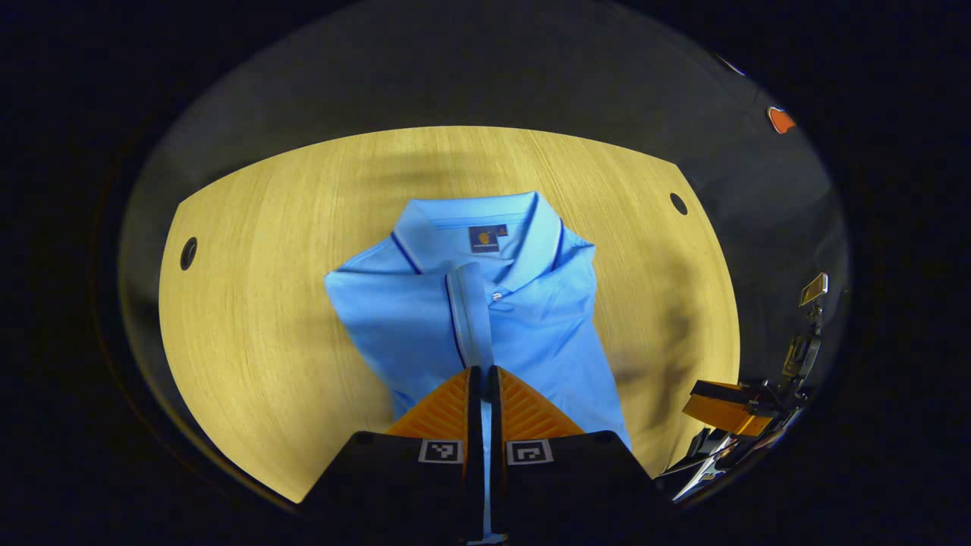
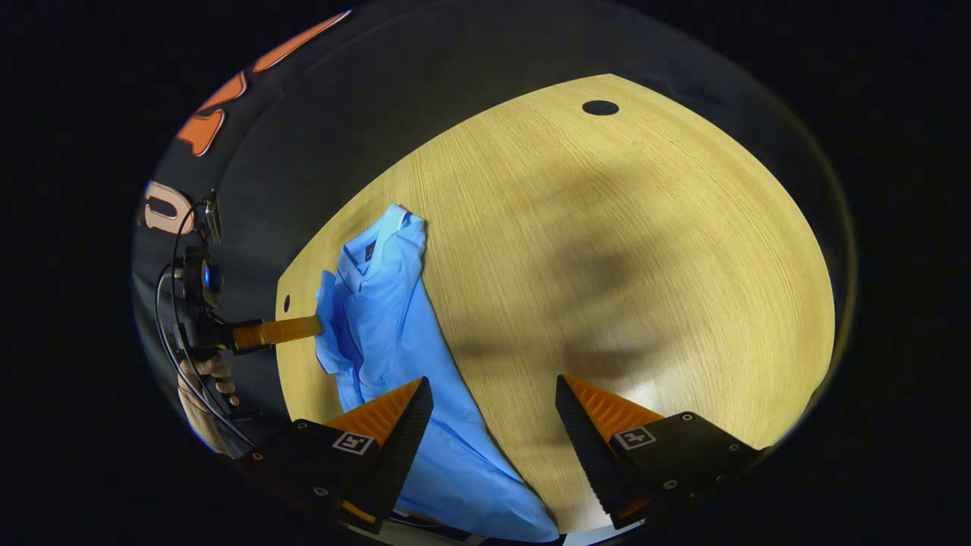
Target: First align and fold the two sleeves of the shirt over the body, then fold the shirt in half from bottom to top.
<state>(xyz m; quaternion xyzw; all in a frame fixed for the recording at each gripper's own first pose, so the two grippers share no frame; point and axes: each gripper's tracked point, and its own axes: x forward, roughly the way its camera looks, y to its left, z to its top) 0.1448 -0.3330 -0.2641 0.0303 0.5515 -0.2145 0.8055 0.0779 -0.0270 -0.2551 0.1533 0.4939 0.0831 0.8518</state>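
Note:
A light blue polo shirt (image 1: 531,318) lies on the wooden table (image 1: 250,341), front up, collar (image 1: 485,216) at the far side. In the left gripper view a sleeve cuff (image 1: 464,311) with a dark stripe rises from the body into my left gripper (image 1: 482,370), which is shut on it. The right gripper (image 1: 724,406) shows low at the right, off the shirt. In the right gripper view my right gripper (image 2: 493,383) stands open above the shirt's (image 2: 394,318) near edge, nothing between its fingers. The left gripper (image 2: 277,332) meets the cloth at the shirt's left side.
Round cable holes (image 1: 188,252) (image 1: 678,203) sit near the table's far corners, and one hole (image 2: 600,108) shows in the right gripper view. A hand (image 2: 205,387) with cables holds the left gripper. Bare wood (image 2: 645,265) spreads to the right of the shirt.

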